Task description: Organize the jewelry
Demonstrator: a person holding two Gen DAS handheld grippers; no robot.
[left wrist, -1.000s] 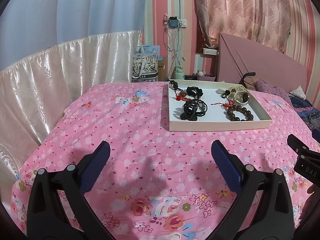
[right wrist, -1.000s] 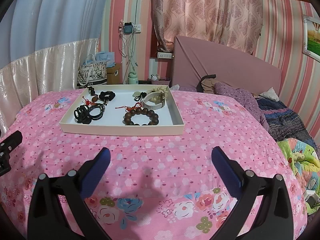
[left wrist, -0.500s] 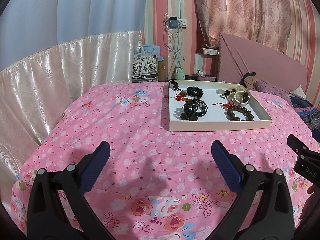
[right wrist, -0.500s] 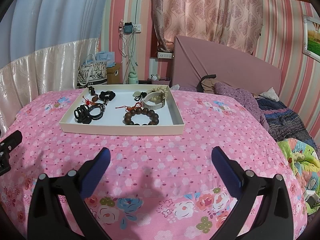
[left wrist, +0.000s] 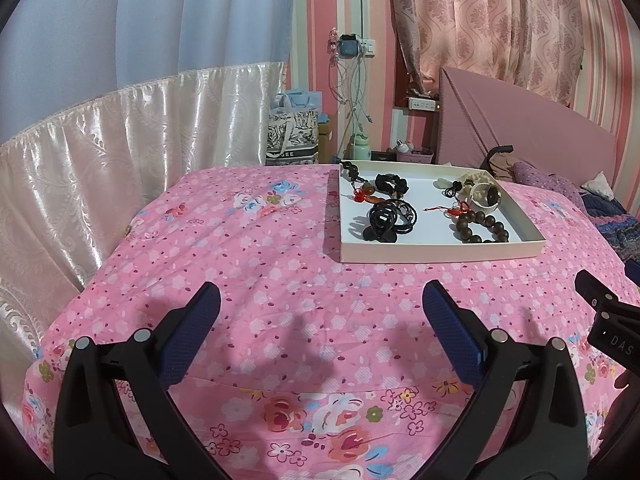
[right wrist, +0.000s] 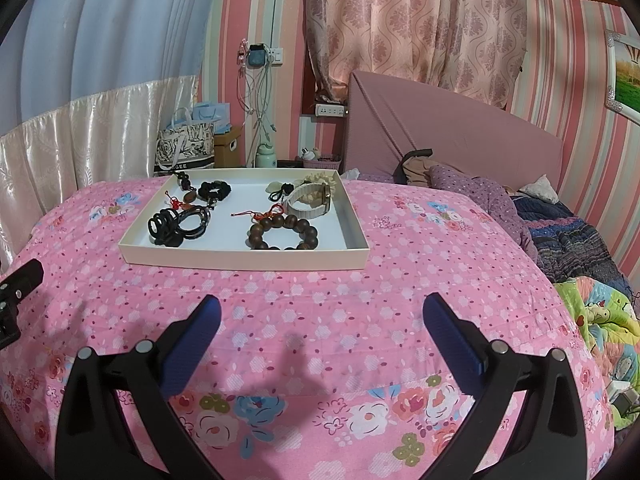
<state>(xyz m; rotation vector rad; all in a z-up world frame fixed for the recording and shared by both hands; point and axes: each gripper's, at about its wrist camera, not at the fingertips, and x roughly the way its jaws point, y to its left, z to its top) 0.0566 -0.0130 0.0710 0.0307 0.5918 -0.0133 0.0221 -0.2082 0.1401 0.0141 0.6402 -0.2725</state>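
Bedspread (right wrist: 400, 280) is soft matt cloth with a printed floral pattern, slightly creased. The tray (right wrist: 240, 259) looks like plain matt cardboard, cream walls, smooth pale floor. At its 5 o'clock corner the bead bracelet (right wrist: 284, 234) reads as dark polished wood with a low sheen; at 7 o'clock the black hair claw (right wrist: 164, 227) is glossy plastic. Gripper pads (right wrist: 188, 346) look like textured blue rubber on matt black plastic arms with shiny metal screws. Curtain (left wrist: 100, 160) at 9 o'clock is glossy satin.
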